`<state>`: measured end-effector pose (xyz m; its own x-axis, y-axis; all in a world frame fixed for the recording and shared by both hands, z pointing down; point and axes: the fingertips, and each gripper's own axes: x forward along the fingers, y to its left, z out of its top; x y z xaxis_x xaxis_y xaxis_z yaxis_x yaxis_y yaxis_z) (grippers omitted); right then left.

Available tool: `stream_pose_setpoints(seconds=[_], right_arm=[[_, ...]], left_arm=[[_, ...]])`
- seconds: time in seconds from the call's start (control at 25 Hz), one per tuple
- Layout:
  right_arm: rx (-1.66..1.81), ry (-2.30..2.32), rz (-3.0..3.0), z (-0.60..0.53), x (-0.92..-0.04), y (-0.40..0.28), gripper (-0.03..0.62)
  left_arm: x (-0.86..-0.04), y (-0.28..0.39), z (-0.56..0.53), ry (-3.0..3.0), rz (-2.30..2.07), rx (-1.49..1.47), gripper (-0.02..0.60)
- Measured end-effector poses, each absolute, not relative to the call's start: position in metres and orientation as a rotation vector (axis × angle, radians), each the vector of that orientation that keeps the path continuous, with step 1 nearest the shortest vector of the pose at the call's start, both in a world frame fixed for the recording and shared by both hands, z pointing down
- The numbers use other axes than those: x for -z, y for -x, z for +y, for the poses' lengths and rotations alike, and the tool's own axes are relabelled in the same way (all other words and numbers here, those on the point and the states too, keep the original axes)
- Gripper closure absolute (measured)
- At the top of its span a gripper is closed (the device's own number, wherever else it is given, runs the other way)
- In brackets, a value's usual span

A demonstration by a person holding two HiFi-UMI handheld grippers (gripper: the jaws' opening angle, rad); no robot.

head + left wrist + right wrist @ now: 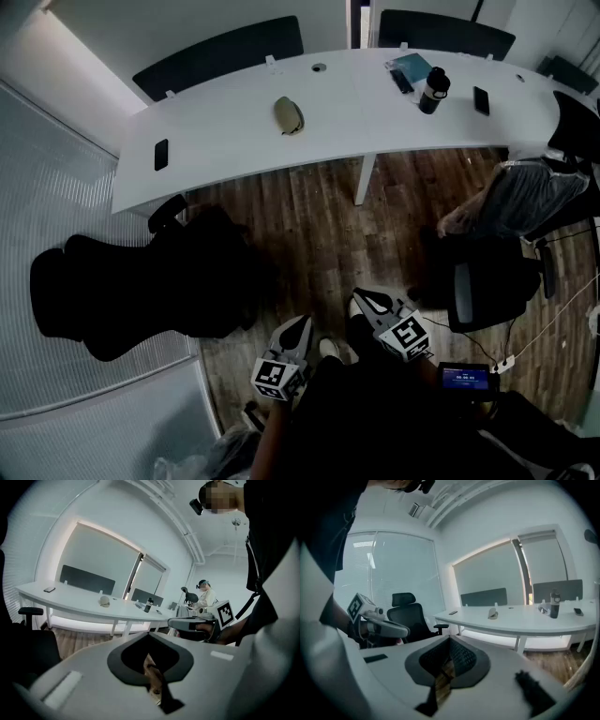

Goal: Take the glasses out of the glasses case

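Head view: white table (225, 131) on wood floor (319, 225), glasses case (289, 115) atop; left hand-held gripper (301, 322), right hand-held gripper (362, 299) closed, empty.

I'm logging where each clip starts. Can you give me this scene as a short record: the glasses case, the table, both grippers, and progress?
glasses case: tan, lying on the white table, untouched
also on table: black phone, dark bottle, second phone, teal notebook
left gripper: shut, empty, over the wood floor, short of the table
right gripper: shut, empty, beside the left one
nearby: black chair; seated person
progress: not begun
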<state>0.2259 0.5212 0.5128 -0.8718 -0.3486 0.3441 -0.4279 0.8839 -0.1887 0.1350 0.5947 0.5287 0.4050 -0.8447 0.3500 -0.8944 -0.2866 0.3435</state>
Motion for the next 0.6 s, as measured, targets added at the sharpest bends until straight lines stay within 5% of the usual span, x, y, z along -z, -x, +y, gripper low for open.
stream_pose_setpoints(seconds=[0.36, 0.6], right_arm=[[-0.394, -0.529, -2.77, 0.459, -0.52, -0.218, 0.585], [-0.312, -0.453, -2.738, 0.448, -0.526, -0.198, 0.585]], left_arm=[[-0.526, -0.144, 0.519, -2.142, -1.483, -0.061, 0.574], [-0.537, -0.143, 0.501, -2.359, -1.429, -0.31, 0.574]])
